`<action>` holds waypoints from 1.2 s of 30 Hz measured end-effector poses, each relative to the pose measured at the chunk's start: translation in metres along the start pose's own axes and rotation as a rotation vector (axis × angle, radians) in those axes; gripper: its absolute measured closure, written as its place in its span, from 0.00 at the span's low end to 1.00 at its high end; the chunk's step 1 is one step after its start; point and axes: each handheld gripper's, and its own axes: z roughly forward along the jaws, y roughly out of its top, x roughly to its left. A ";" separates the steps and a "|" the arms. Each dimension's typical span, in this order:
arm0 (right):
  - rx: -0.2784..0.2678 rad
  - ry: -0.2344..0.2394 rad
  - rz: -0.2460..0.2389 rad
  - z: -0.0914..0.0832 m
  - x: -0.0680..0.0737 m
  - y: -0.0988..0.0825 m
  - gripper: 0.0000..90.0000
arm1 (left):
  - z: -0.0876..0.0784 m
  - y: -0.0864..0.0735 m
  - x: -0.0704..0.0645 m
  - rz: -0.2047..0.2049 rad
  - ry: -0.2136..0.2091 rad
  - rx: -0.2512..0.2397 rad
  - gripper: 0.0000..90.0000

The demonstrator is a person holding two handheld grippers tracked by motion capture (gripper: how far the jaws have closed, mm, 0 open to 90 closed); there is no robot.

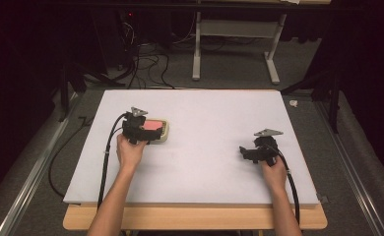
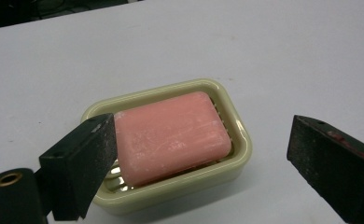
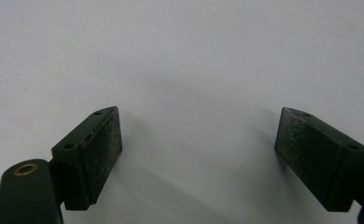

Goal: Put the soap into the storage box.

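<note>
A pink bar of soap lies in a pale yellow soap dish on the white table. In the high view the soap and dish sit left of centre. My left gripper hovers just over the dish's near side, jaws wide open; its left jaw overlaps the soap's near end in the left gripper view, the right jaw stands well clear. My right gripper is open above bare table at the right, nothing between its jaws.
The white board rests on a wooden table whose front edge shows below. Cables and a metal stand are on the floor beyond the far edge.
</note>
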 end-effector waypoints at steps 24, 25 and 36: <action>0.000 0.000 0.000 0.000 0.000 0.000 0.17 | -0.038 -0.008 -0.009 0.005 -0.056 -0.070 0.12; 0.000 0.000 0.000 0.000 0.000 0.000 0.17 | -0.039 -0.009 -0.009 0.004 -0.058 -0.072 0.12; 0.000 0.000 0.000 0.000 0.000 0.000 0.17 | -0.053 -0.019 -0.008 -0.026 -0.107 -0.085 0.12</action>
